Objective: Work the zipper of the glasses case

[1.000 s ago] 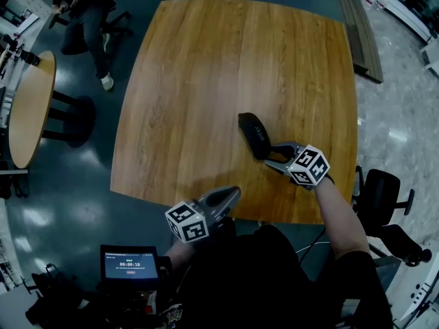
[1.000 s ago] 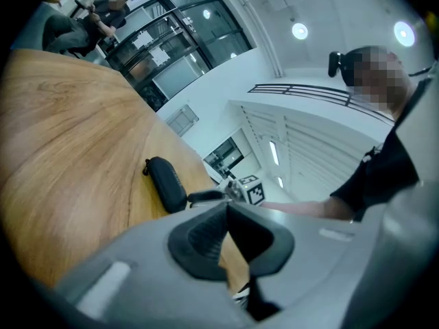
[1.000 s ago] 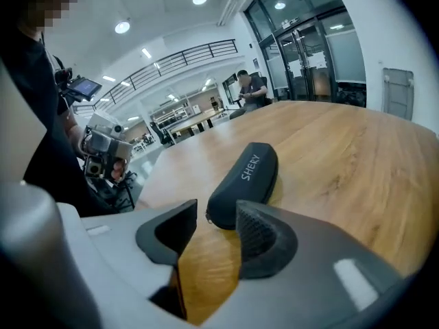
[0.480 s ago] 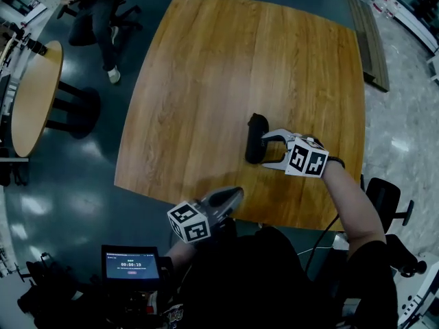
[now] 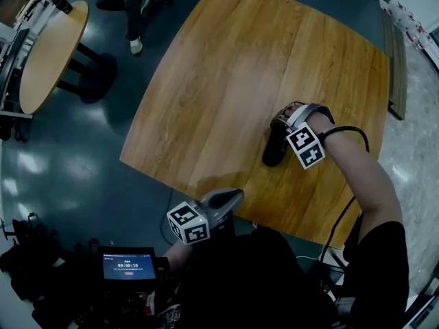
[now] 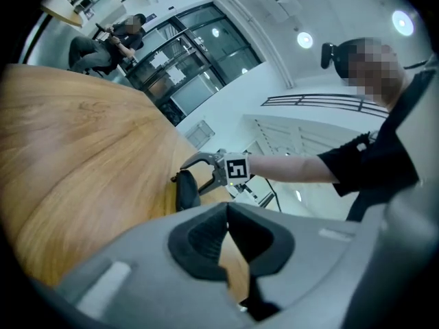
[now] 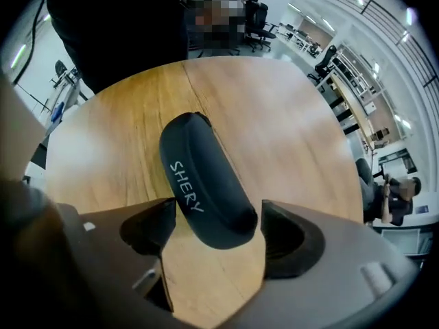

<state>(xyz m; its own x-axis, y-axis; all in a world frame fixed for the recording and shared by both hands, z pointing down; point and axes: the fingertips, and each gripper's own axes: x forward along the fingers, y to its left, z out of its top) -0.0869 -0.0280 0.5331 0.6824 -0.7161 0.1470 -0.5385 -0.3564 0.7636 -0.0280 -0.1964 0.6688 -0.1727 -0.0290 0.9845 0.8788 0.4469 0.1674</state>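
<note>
A black glasses case [image 5: 275, 151] lies on the square wooden table [image 5: 219, 94] near its right edge; white lettering shows on its lid [image 7: 206, 177]. My right gripper [image 5: 284, 118] points down over the case's far end and is open. Its jaws have just been opening, and the case's end sits between the pads [image 7: 288, 238] with a gap on each side. My left gripper [image 5: 231, 197] is shut and empty, held level at the table's near edge, well short of the case. The left gripper view shows the case [image 6: 185, 190] with the right gripper [image 6: 180, 177] over it. No zipper pull can be made out.
A round wooden table [image 5: 51, 53] stands at the upper left, with a seated person [image 5: 134, 5] beyond it. A small lit screen [image 5: 129, 266] sits close to my body at the bottom. A black cable [image 5: 339, 218] runs along my right arm.
My right gripper has rolled over, swung down onto the case's far end and spread its jaws wider. The case has turned on the table. My left gripper has barely moved.
</note>
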